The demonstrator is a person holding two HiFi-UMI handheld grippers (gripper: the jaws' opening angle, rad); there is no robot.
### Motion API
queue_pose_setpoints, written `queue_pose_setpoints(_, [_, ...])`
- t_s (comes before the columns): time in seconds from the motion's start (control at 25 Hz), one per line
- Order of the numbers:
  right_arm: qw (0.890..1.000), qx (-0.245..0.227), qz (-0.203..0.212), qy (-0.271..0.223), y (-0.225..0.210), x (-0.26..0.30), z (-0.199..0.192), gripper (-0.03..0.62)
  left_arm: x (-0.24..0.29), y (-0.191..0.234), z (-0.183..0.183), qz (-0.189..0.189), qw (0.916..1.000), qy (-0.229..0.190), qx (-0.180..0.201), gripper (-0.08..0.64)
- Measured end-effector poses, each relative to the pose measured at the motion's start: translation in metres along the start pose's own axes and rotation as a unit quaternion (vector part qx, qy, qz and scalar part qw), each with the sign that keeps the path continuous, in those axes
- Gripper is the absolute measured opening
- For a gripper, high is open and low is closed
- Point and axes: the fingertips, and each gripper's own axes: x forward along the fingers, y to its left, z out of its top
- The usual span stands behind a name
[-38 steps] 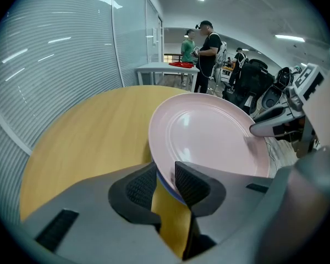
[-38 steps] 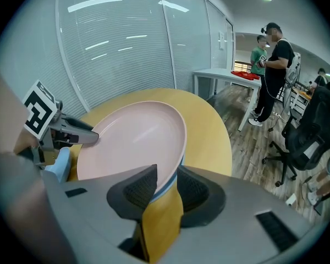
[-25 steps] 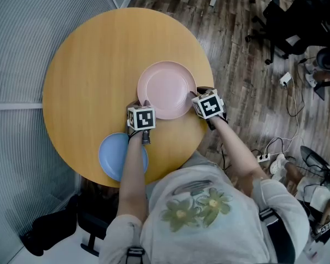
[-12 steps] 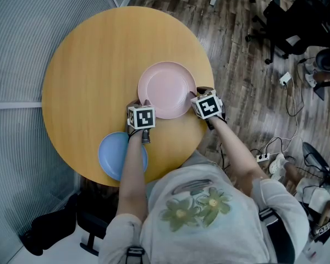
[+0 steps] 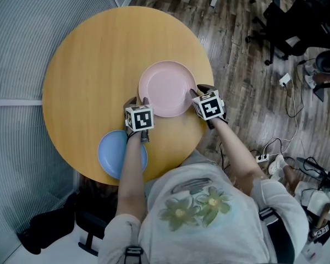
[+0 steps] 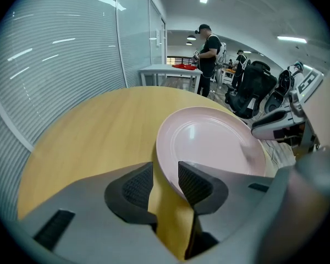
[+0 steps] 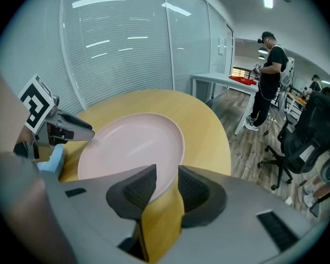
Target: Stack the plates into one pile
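Observation:
A pink plate (image 5: 168, 88) lies flat on the round wooden table (image 5: 99, 65), right of the middle. My left gripper (image 5: 138, 102) is at its near-left rim and my right gripper (image 5: 195, 92) at its right rim. In the left gripper view the rim of the pink plate (image 6: 214, 142) runs between the jaws of the left gripper (image 6: 166, 181), which are opening, with a gap beside the rim. In the right gripper view the pink plate (image 7: 132, 144) reaches between the jaws of the right gripper (image 7: 166, 186), and bare table shows beside the rim. A blue plate (image 5: 111, 154) lies near the table's front-left edge, partly under my left forearm.
The table's edge is close behind my right gripper, with wooden floor (image 5: 247, 76) beyond. Office chairs (image 5: 297, 21) and cables stand to the right. A slatted glass wall (image 5: 22, 48) runs along the left. A person (image 6: 210, 54) stands far off by a white table.
The left gripper's marker cube has edged slightly left. The pink plate, the blue plate and the right gripper stay where they were.

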Motion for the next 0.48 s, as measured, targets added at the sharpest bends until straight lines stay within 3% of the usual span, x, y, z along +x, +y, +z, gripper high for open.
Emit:
queue_pose_setpoints(0.24, [0.999, 0.013, 0.017, -0.049, 0.011, -0.027, 0.009, 0.12, -0.035, -0.013, -0.003, -0.036, 0.9982, -0.04, -0.026, 0.125])
queue_pose_setpoints(0.48, [0.99, -0.007, 0.108, -0.091, 0.051, -0.059, 0.005, 0.063, -0.068, -0.025, -0.011, -0.037, 0.9958, -0.075, -0.037, 0.044])
